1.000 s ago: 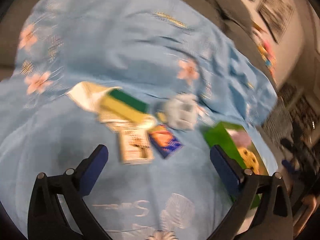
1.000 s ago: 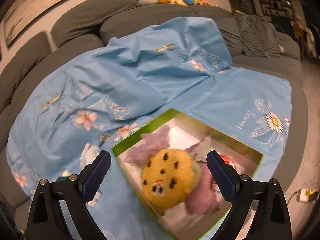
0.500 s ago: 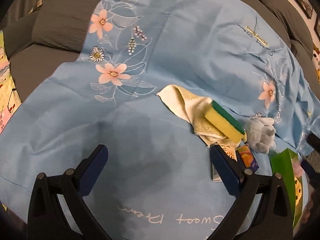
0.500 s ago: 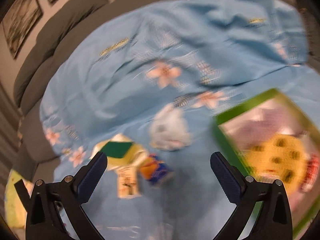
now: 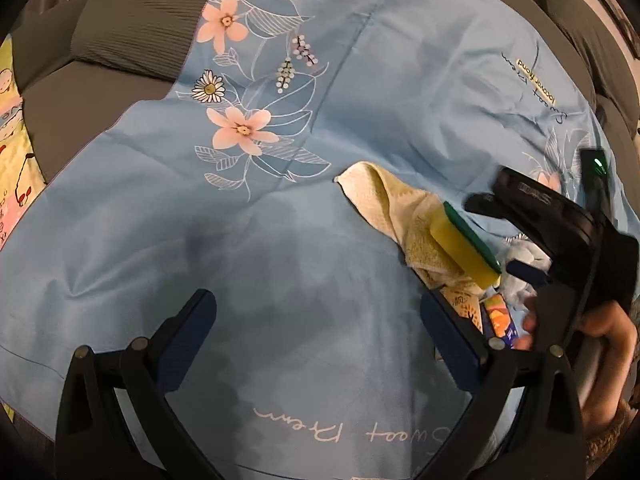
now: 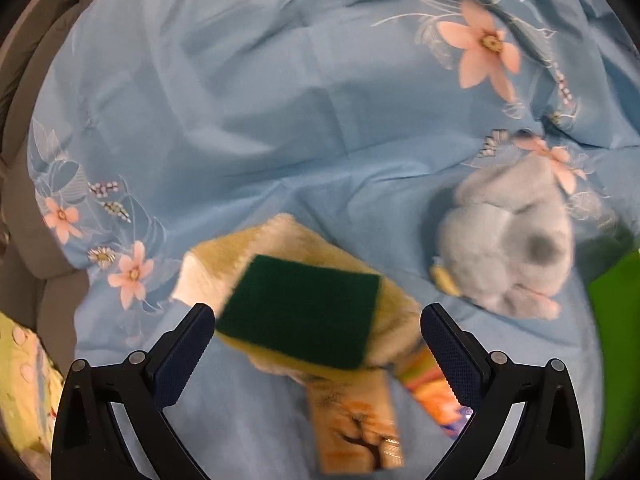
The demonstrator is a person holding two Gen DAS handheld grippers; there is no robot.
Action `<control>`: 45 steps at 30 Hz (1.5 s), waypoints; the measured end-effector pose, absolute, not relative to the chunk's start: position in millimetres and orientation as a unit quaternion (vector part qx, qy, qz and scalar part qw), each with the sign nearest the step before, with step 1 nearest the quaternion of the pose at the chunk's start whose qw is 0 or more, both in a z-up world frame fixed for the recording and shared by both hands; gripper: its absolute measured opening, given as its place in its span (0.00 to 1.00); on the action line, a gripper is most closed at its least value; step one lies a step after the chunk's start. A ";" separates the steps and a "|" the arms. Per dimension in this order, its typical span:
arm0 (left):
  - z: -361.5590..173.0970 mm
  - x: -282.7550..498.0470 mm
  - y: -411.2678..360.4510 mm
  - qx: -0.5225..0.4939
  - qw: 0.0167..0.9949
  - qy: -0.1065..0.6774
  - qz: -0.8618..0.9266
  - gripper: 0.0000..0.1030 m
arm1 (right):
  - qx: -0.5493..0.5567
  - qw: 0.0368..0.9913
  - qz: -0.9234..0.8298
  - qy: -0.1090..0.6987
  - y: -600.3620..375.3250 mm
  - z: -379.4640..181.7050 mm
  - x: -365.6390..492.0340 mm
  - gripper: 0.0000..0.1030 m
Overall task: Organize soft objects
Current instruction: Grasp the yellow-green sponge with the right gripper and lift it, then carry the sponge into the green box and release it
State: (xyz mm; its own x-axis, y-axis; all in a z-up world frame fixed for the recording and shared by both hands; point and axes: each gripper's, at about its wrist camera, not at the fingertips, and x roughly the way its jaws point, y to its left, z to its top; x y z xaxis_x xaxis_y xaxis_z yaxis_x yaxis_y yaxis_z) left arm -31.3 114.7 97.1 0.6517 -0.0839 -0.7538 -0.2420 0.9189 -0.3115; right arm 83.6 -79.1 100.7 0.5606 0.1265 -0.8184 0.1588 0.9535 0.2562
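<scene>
A yellow sponge with a green scrub top [image 6: 300,314] lies on a cream towel [image 6: 276,236] on the blue flowered sheet. My right gripper [image 6: 316,340] is open, its jaws on either side of the sponge's near part. A pale blue plush [image 6: 508,240] lies to the right. Small picture packets [image 6: 356,420] lie under the towel's near end. My left gripper [image 5: 320,324] is open and empty over bare sheet. In the left wrist view the sponge [image 5: 464,246], the towel [image 5: 400,208] and the right gripper body [image 5: 560,224] are at the right.
A green box edge [image 6: 616,340] is at the far right of the right wrist view. Grey sofa cushions [image 5: 120,20] border the sheet at the left. A yellow printed cloth [image 5: 10,120] lies at the far left.
My right gripper swung from the green box to the sponge and closed in on it. The left gripper view shifted left; the right gripper now shows in it.
</scene>
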 end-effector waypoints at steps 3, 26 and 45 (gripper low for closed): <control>96.5 -31.0 115.9 -0.202 0.886 0.415 0.040 0.99 | 0.140 0.869 -0.009 0.475 -67.5 96.4 93.6 1.00; 87.3 -30.1 98.6 -0.195 0.875 0.443 0.020 0.99 | 0.034 0.887 0.074 0.455 -75.6 107.6 -50.0 0.94; 59.8 -22.9 41.0 -0.178 0.834 0.509 -0.117 0.82 | 0.020 0.837 0.105 0.537 -87.8 43.9 -62.1 0.97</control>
State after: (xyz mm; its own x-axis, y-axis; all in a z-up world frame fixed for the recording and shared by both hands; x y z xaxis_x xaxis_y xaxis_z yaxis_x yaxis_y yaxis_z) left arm -22.9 41.0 59.8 0.4547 -0.3766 -0.8071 0.0141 0.9091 -0.4163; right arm -62.1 -87.8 43.9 0.4008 0.1962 -0.8949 -0.1538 0.9773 0.1454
